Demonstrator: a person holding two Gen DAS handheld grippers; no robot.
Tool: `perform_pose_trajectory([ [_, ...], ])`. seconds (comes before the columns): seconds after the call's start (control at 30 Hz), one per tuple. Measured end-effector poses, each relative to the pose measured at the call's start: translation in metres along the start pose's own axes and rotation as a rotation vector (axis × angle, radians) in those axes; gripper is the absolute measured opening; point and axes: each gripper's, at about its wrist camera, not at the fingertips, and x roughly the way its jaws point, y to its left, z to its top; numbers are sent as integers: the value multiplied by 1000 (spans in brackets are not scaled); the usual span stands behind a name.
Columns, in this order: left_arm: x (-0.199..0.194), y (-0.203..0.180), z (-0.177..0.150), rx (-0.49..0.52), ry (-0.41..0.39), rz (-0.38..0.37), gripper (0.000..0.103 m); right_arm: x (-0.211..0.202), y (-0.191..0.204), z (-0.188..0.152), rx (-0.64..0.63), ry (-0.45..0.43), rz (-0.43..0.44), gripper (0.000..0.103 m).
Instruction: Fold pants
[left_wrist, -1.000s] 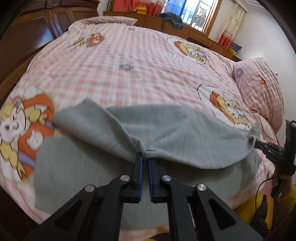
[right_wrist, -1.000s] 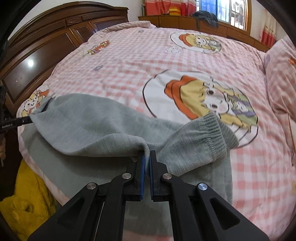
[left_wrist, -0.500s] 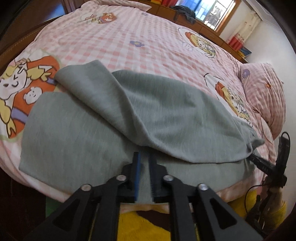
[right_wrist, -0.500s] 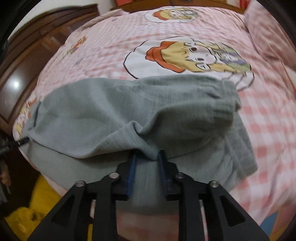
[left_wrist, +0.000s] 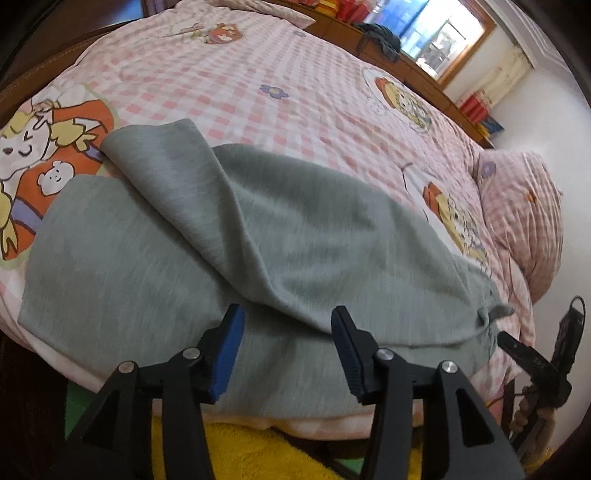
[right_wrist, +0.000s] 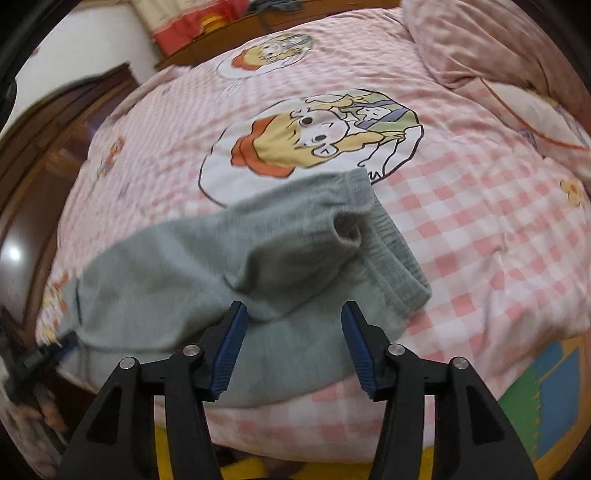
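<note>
Both tongs released the unlabelled grey pants (left_wrist: 280, 236).

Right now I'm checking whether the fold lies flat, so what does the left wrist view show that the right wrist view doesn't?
Only the left wrist view shows the pants' plain folded-over corner, plus the window.

Only the right wrist view shows the ribbed elastic end.

Both show the grey pants doubled over near the edge of the pink checked bedspread, and an open claw, left and right, jaws just opened, gripping nothing.
</note>
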Motion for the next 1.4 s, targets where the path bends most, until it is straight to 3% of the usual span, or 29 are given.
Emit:
perform_pose_trajectory([
  [0.17,10,5,8,-68,5,19,52,13,6,15,148,7,56,54],
  [0.47,22,11,13,-128,4,43,52,23,5,25,226,-6,55,54],
  [0.87,29,13,10,-132,-12,40,52,42,-13,27,405,44,-62,53],
  [1.07,30,19,12,-154,-17,12,52,42,-30,15,486,26,-58,39],
  [1.2,33,21,17,-176,-25,10,52,37,-38,11,489,6,-34,15],
  [1.27,32,18,18,-161,-28,27,38,31,-46,6,509,-13,12,10],
  [1.3,30,17,18,-146,-34,43,18,29,-52,4,523,-21,40,7],
  [1.4,23,20,15,-137,-40,46,7,22,-60,4,531,-34,96,5],
])
